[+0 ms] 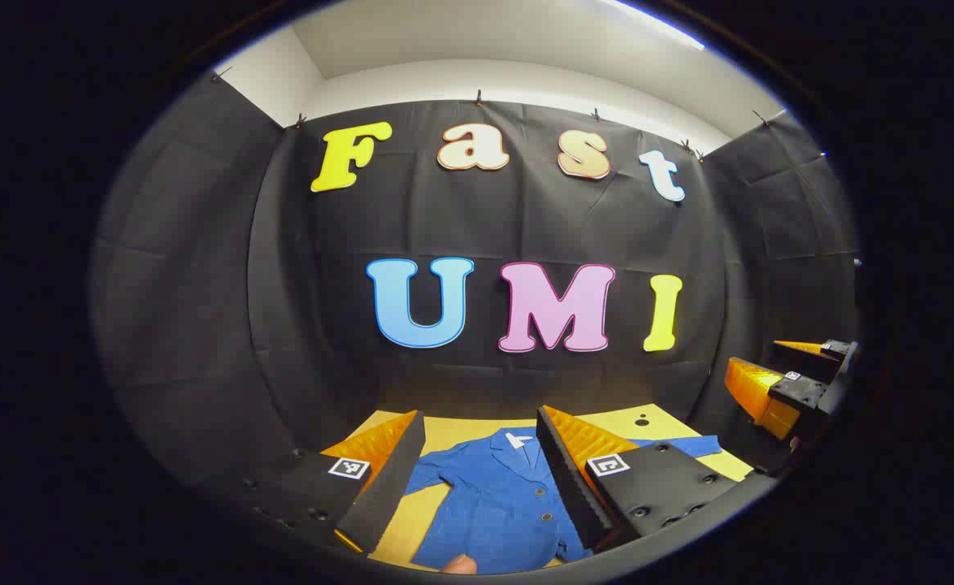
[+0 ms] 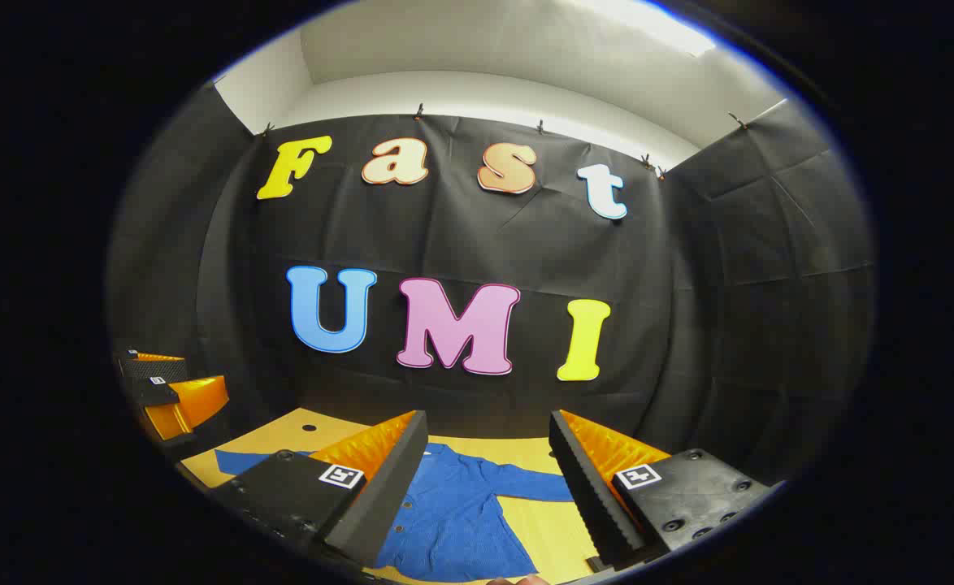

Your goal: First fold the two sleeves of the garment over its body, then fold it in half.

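Left gripper view, item one: your left gripper is hovering above the table, its two fingers standing wide apart with nothing between them but open air. Each finger is showing a black pad on its inner face and an orange ribbed back.

Item two: the blue jacket is lying flat on the yellow table, collar pointing toward the back wall, buttons running down its front. One sleeve is stretching out flat toward the right of this view, partly hidden behind your right-hand finger; the other sleeve is lying beside the left-hand finger. Neither sleeve is lying over the body.

Item three: your right gripper is showing at the far right edge of this view, held above the table edge, its orange fingers visibly parted.

Right gripper view, item four: your right gripper is likewise hanging over the jacket, fingers spread apart and gripping nothing. A sleeve is reaching across the table between the two fingers, and another sleeve is pointing toward the left.

Item five: your left gripper is sitting at the left edge of this view, well apart from the right one.
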